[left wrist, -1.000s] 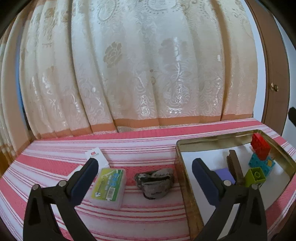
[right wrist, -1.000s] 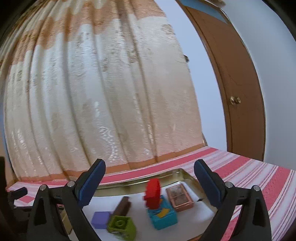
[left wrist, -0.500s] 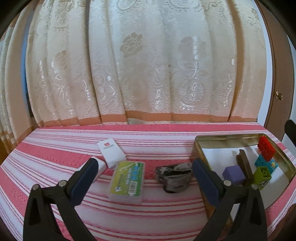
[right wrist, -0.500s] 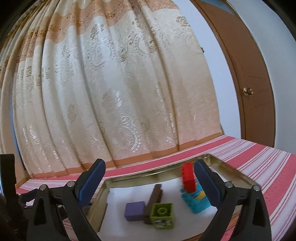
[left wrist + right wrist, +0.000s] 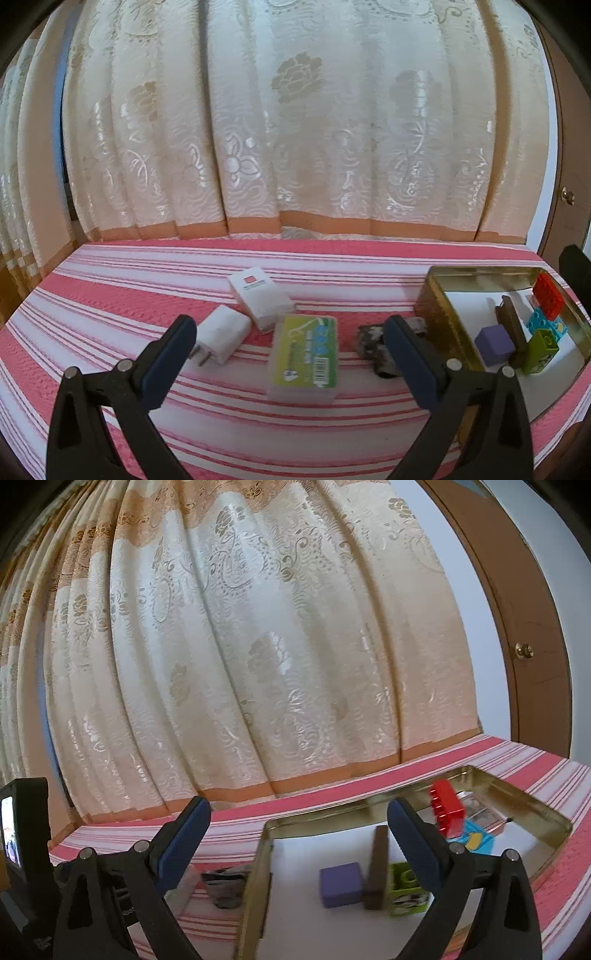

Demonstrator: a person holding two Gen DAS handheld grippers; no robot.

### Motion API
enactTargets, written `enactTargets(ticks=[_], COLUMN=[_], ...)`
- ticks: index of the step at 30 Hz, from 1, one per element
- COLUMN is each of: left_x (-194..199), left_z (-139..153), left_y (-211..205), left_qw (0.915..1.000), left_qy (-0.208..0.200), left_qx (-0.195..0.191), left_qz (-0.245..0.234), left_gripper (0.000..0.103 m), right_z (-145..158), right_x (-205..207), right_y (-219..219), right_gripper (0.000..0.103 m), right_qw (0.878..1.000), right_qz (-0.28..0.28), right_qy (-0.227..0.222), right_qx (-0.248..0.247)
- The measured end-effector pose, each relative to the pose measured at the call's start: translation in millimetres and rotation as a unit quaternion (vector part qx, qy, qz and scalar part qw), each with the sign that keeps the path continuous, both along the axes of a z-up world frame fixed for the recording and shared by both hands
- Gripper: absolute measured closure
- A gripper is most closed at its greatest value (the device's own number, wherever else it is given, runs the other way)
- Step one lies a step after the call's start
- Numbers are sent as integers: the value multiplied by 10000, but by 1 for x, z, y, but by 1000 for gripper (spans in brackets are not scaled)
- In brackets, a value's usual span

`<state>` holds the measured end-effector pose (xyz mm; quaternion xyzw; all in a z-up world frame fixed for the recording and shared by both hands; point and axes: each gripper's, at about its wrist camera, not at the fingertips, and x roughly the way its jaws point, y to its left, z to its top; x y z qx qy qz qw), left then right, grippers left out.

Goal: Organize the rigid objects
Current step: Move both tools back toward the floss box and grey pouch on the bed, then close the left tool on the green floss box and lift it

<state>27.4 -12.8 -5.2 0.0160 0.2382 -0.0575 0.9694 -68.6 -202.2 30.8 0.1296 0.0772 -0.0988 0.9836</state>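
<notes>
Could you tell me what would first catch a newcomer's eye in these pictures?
Probably the gold metal tin at the right of the pink striped cloth, holding bright toy blocks, a red studded block tallest among them. Left of it, outside, lies a green-labelled clear plastic case between the open left gripper fingers.

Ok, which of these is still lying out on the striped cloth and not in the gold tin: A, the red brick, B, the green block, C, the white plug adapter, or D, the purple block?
C: in the left wrist view the white plug adapter lies on the striped cloth left of the gold tin, while the purple block, red brick and green block sit inside it.
</notes>
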Motion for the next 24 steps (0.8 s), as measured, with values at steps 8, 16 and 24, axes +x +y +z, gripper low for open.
enactTargets(ticks=[8,16,24], left_x=[11,23,28], left_z=[-2,-5,-13], left_y=[24,49,41], left_qw=[9997,9980,9972], left_qy=[148,302,739], left_qx=[-39,147,-17], left_qz=[170,537,-111], left_gripper=[0,0,1], right_z=[0,-3,2], right_x=[12,26,17], right_y=[20,29,21], right_gripper=[5,5,5], right_qw=[9998,9994,9999], right_qz=[180,256,26], right_qy=[73,247,148], right_qx=[-9,23,-41])
